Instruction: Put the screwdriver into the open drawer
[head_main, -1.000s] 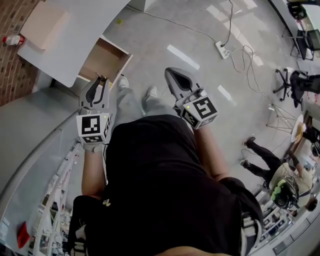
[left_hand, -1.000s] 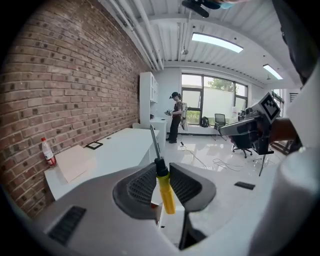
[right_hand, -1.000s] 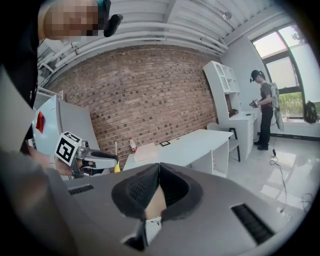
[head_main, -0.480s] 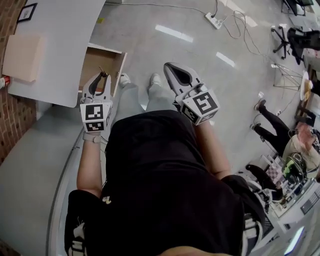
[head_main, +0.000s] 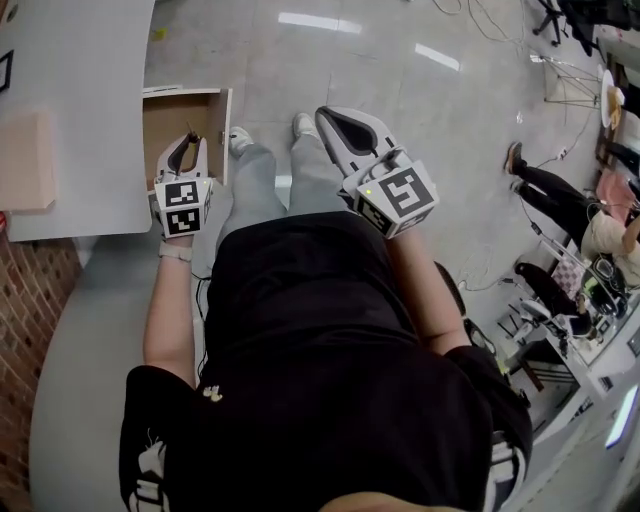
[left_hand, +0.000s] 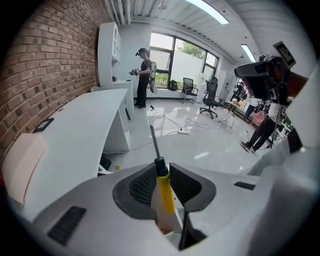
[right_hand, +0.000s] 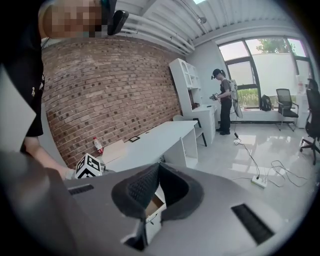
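Observation:
A screwdriver (left_hand: 163, 187) with a yellow handle and a bare metal shaft stands between the jaws of my left gripper (left_hand: 161, 172), which is shut on it, shaft pointing forward. In the head view the left gripper (head_main: 187, 145) hangs over the near part of the open wooden drawer (head_main: 170, 115) that juts out of the white desk (head_main: 80, 90). My right gripper (head_main: 328, 115) is held above the person's legs, to the right of the drawer. Its jaws meet at the tips with nothing in them (right_hand: 159, 167).
A beige box (head_main: 25, 160) lies on the desk, and a red-capped bottle (right_hand: 98, 146) stands by the brick wall. A power strip (right_hand: 260, 182) and cables lie on the shiny floor. People (head_main: 550, 185) and office chairs are off to the right.
The head view has swung round, and the desk and drawer now lie at the upper left. My left gripper with the screwdriver has come over the drawer. The right gripper stays shut.

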